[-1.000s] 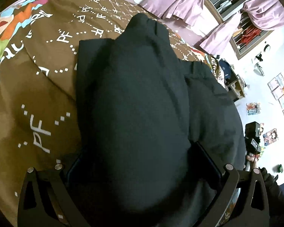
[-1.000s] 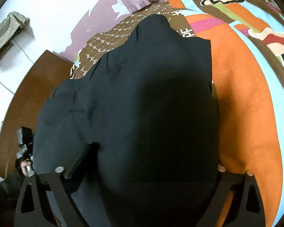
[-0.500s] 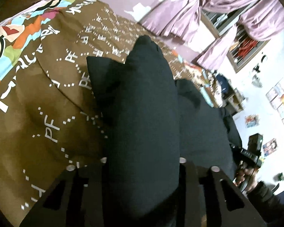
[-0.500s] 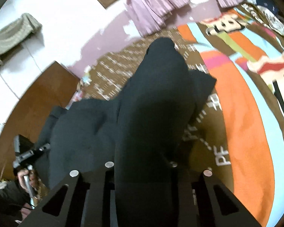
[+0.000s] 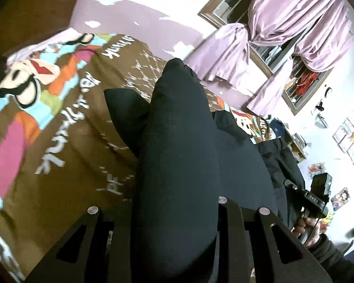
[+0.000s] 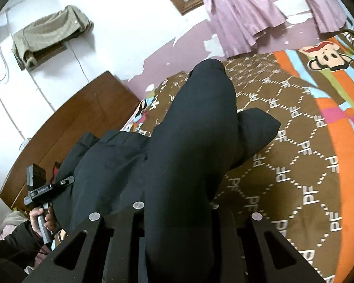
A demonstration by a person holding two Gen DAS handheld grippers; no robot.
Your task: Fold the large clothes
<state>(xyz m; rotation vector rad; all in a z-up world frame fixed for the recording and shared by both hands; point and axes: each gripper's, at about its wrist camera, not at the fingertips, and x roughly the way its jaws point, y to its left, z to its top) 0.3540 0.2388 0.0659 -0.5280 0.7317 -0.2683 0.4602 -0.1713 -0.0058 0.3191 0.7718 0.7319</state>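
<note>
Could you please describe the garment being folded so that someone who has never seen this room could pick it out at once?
Start at the bed, covered by a brown blanket printed with white PF letters and bright cartoon monkeys. On it lies a bulky black padded garment, with the left gripper and right gripper each shut on a bunch of it. It is the only plain black thing on that busy pattern.

We see a black garment (image 5: 177, 165); a brown blanket (image 6: 295, 165) with white dotted "PF" lattice, orange, blue, pink cartoon stripes; lilac curtains (image 5: 283, 23).
</note>
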